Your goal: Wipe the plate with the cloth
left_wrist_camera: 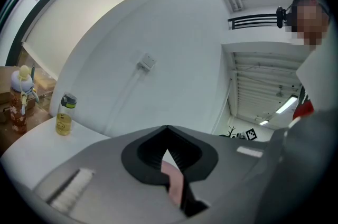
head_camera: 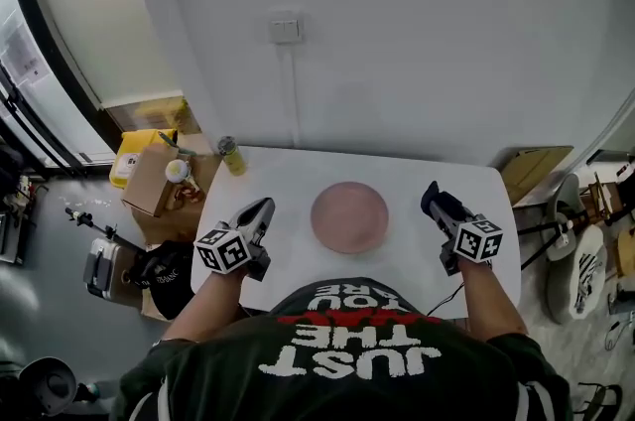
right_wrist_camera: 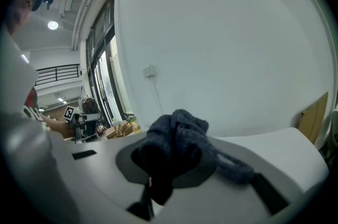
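Observation:
A round pink plate (head_camera: 349, 216) lies flat in the middle of the white table (head_camera: 298, 176). My left gripper (head_camera: 261, 212) hovers just left of the plate, apart from it, with its jaws shut and nothing in them. In the left gripper view the left gripper (left_wrist_camera: 168, 136) shows closed jaws with a pink sliver in the slot below. To the right of the plate, my right gripper (head_camera: 435, 202) is shut on a bunched dark grey cloth (right_wrist_camera: 177, 138). The cloth covers the fingertips of that right gripper (right_wrist_camera: 165, 164).
A small bottle of yellow liquid (head_camera: 231, 155) stands at the table's far left corner, also the bottle (left_wrist_camera: 64, 114) in the left gripper view. Cardboard boxes (head_camera: 154, 176) and bags sit on the floor left of the table. A wall switch (head_camera: 285, 30) is behind.

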Demonstrator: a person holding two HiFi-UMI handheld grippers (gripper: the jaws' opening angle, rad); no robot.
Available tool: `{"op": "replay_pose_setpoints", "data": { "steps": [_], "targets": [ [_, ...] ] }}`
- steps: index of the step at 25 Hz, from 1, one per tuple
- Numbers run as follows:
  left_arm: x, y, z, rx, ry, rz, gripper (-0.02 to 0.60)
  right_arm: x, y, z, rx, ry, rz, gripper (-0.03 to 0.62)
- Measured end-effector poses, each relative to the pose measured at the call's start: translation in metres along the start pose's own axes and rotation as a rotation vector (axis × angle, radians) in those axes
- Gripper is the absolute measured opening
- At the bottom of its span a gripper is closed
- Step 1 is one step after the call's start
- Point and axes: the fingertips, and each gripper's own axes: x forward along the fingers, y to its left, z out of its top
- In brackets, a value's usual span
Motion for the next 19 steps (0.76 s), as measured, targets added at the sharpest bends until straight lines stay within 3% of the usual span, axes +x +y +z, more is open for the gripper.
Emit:
{"op": "replay_pose_setpoints", "data": {
  "steps": [7,19],
  "targets": [
    [-0.007,0.012,-0.001,-0.045,-0.015,0.027,0.005,0.005,0.008,-0.002,-0.018,0.012,0.012,0.038],
    [0.000,0.013,0.000,-0.045,-0.016,0.018,0.005,0.011,0.010,-0.005,-0.020,0.015,0.030,0.038]
  ]
}}
